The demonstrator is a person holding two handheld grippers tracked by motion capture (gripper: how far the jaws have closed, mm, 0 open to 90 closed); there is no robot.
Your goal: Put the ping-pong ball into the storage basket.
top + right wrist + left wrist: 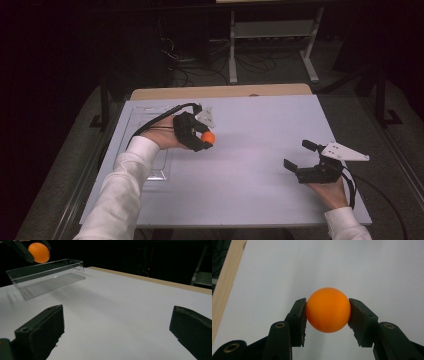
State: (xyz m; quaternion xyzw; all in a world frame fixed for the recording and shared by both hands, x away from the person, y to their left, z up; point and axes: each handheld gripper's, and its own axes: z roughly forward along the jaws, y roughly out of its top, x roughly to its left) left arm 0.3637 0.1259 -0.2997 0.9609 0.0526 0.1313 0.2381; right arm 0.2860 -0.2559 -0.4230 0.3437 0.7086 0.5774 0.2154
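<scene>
An orange ball (328, 309) sits pinched between the two black pads of my left gripper (327, 315), lifted off the white table. From above, the left gripper (206, 139) holds the ball (208, 137) over the table's left half, just right of a clear plastic tray (150, 150). My right gripper (299, 155) rests low near the table's front right, its jaws wide apart with nothing between them. In the right gripper view the ball (39, 252) hangs above the clear tray (47, 277), and the right gripper (117, 332) faces bare tabletop.
The white board (250, 150) covers a wooden table whose far edge (220, 92) shows as a tan strip. Beyond it lie a dark floor, cables and a metal stand (272, 35). A white-sleeved forearm (120, 190) lies over the tray's near end.
</scene>
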